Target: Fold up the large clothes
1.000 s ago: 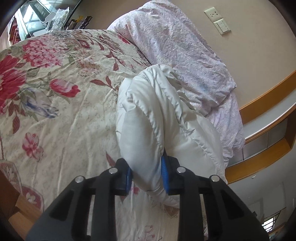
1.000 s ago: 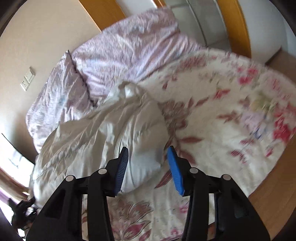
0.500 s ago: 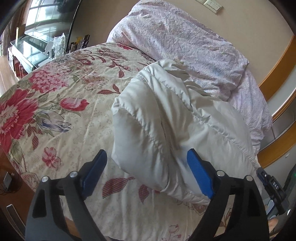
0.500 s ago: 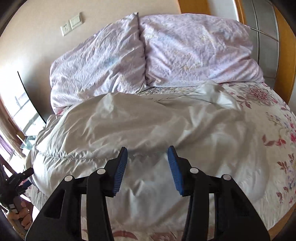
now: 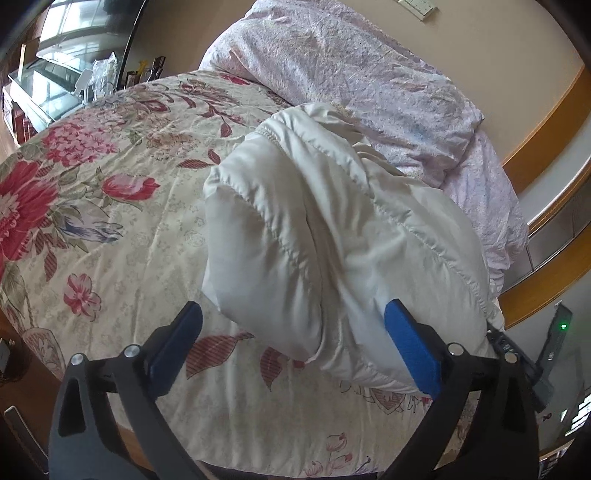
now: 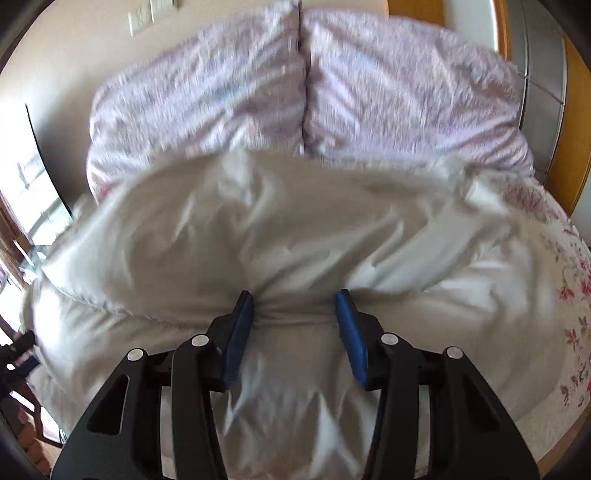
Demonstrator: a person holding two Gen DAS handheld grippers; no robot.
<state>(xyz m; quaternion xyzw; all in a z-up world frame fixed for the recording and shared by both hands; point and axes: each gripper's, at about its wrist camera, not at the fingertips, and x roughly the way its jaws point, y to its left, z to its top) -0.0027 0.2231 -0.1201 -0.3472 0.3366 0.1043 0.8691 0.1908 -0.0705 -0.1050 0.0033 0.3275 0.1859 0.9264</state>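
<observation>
Lying lengthwise from bed edge toward pillows (image 5: 354, 85), the white jacket (image 5: 332, 236) sits between wide-opened left fingers (image 5: 173, 343); right fingers (image 6: 240, 325) half-open over it.

You're in a home bedroom: floral-covered bed (image 5: 110, 229), lilac pillows (image 5: 362, 81) at twelve o'clock, wall switch (image 5: 421, 5) above.

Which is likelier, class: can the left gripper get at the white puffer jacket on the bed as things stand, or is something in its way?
Probably yes. The left gripper, jaws just opened wide, already straddles the white puffer jacket, and nothing lies between them.
</observation>
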